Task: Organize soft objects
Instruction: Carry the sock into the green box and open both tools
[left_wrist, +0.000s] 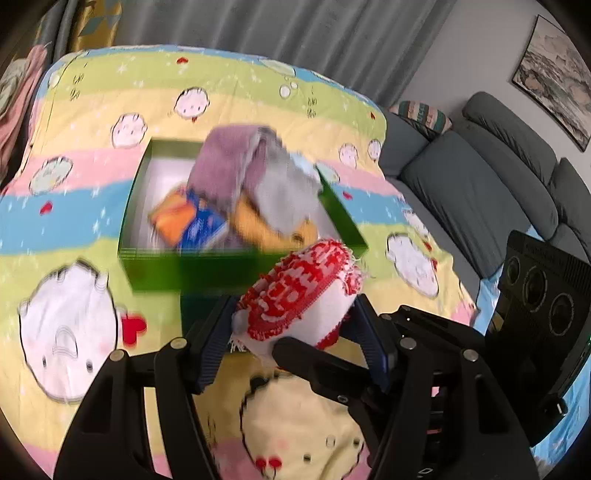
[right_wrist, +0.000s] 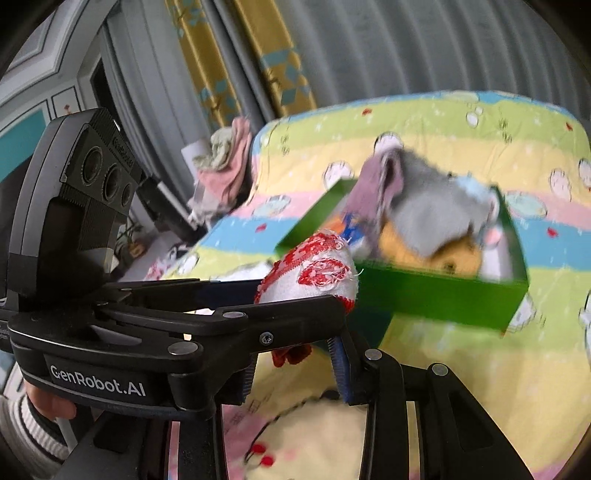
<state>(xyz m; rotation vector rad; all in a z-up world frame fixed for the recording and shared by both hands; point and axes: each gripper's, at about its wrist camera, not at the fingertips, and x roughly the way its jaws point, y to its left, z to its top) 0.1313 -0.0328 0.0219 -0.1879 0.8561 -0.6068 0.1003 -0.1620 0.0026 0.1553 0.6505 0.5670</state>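
A rolled red-and-white knitted cloth (left_wrist: 303, 295) is held between the fingers of my left gripper (left_wrist: 291, 321), just in front of the near wall of a green box (left_wrist: 207, 271). The box holds a purple and grey cloth (left_wrist: 255, 173), an orange and blue item (left_wrist: 188, 221) and a yellow soft item (left_wrist: 258, 225). In the right wrist view the same cloth (right_wrist: 314, 273) sits in the left gripper, which crosses in front of my right gripper (right_wrist: 295, 369). The right gripper's jaws stand apart with nothing between them. The green box (right_wrist: 443, 295) lies ahead to the right.
The box rests on a bed with a striped cartoon quilt (left_wrist: 74, 229). A grey sofa (left_wrist: 480, 177) stands to the right. Grey curtains (right_wrist: 424, 48) hang behind. A pile of pink and green cloth (right_wrist: 225, 158) lies beyond the bed's left edge.
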